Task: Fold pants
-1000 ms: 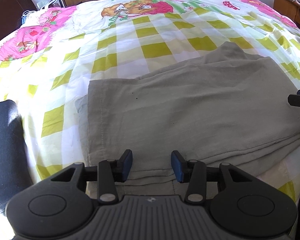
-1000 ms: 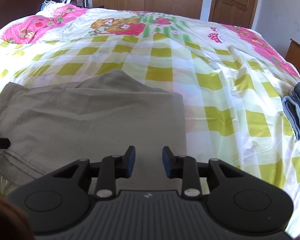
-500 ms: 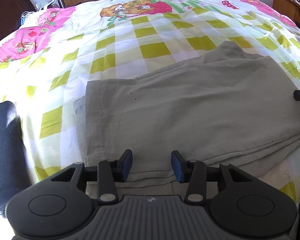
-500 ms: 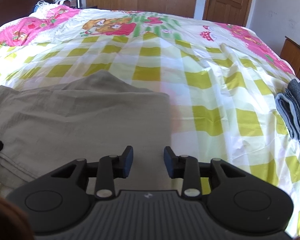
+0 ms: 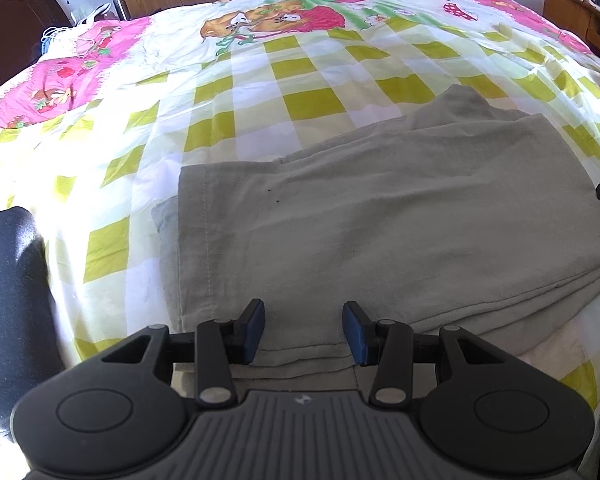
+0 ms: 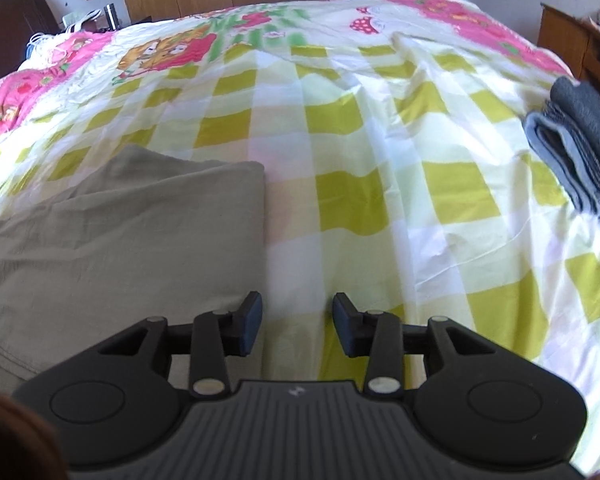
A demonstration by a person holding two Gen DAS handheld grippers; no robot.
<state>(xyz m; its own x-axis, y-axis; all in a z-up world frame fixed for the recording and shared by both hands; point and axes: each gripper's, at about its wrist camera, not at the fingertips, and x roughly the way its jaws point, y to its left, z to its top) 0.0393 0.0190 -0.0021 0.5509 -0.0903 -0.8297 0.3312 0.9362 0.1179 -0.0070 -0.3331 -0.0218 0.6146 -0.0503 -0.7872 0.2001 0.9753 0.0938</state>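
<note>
With the pants (image 5: 400,216) lying folded at 12 o'clock of my left gripper (image 5: 304,332), both tools stood open and empty. My right gripper (image 6: 296,322), jaws just widening, hung at their 3 o'clock edge; the next fold called for gripping it.

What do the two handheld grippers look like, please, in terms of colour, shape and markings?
Both look alike: the left gripper and right gripper have matte black bodies with ribbed grey centres, a small pale logo, round discs either side, silver pivot pins, and blue pads on black fingers. No cables show.
</note>
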